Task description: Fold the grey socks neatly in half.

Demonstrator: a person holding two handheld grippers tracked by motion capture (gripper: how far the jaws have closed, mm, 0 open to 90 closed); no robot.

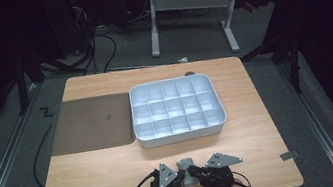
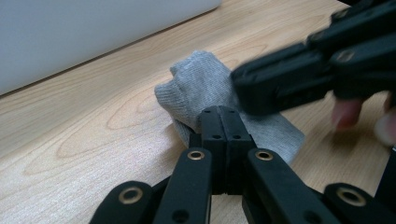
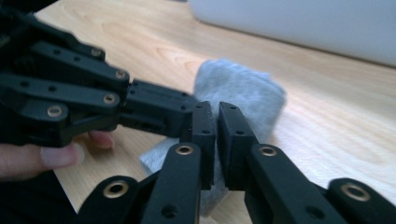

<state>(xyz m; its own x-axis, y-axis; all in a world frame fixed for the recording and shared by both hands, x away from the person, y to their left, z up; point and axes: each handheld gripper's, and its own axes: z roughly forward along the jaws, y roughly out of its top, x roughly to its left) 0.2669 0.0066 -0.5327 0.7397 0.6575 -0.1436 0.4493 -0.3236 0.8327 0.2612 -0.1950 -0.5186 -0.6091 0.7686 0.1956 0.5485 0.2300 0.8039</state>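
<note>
Small grey knit sock [image 1: 187, 170], crumpled; both grippers' fingers pinch it closed.

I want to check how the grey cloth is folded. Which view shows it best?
The left gripper view: the grey cloth lies large and sharp, its bunched top clear. The right gripper view shows it blurred, partly behind jaws. The high view shows a small lump between both grippers.
</note>
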